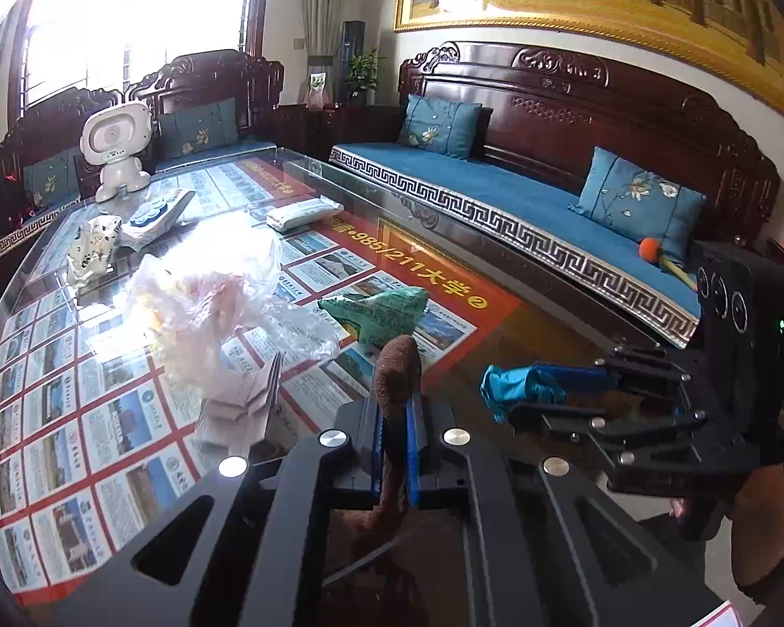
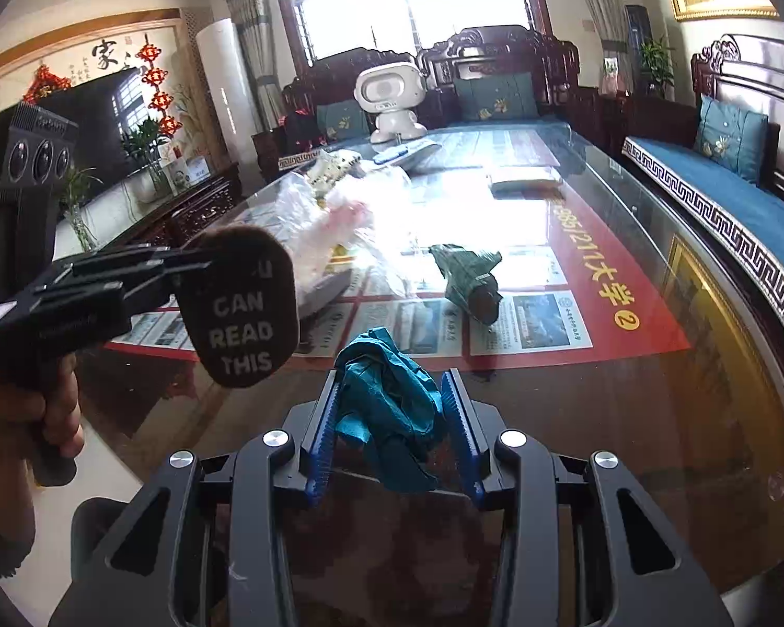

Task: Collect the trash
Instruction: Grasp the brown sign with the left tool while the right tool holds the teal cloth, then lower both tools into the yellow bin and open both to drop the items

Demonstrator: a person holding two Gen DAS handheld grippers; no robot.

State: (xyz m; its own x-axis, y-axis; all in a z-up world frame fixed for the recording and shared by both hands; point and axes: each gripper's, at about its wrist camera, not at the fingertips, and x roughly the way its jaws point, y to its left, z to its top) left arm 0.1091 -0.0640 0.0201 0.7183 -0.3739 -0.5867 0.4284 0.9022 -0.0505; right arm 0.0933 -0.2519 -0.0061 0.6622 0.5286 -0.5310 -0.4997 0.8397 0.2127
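Note:
My left gripper [image 1: 394,410] is shut on a flat brown felt piece [image 1: 397,366], which stands edge-on between the blue pads. In the right wrist view that brown piece [image 2: 240,308] shows white letters and hangs from the left gripper [image 2: 193,269] above the table's near left edge. My right gripper [image 2: 392,397] is shut on a crumpled teal paper [image 2: 387,407], held just above the glass. From the left wrist view, the right gripper [image 1: 554,392] and its teal paper [image 1: 517,386] are close by on the right. A green wrapper [image 1: 376,308] [image 2: 468,277] lies on the table beyond both.
The glass table [image 1: 549,334] also carries a clear plastic bag [image 1: 219,282] over pink paper, a fork [image 1: 273,381], a white spotted crumple [image 1: 91,251], a tissue pack [image 1: 303,211] and a white robot toy [image 1: 115,146]. A wooden sofa [image 1: 496,193] runs along the right side.

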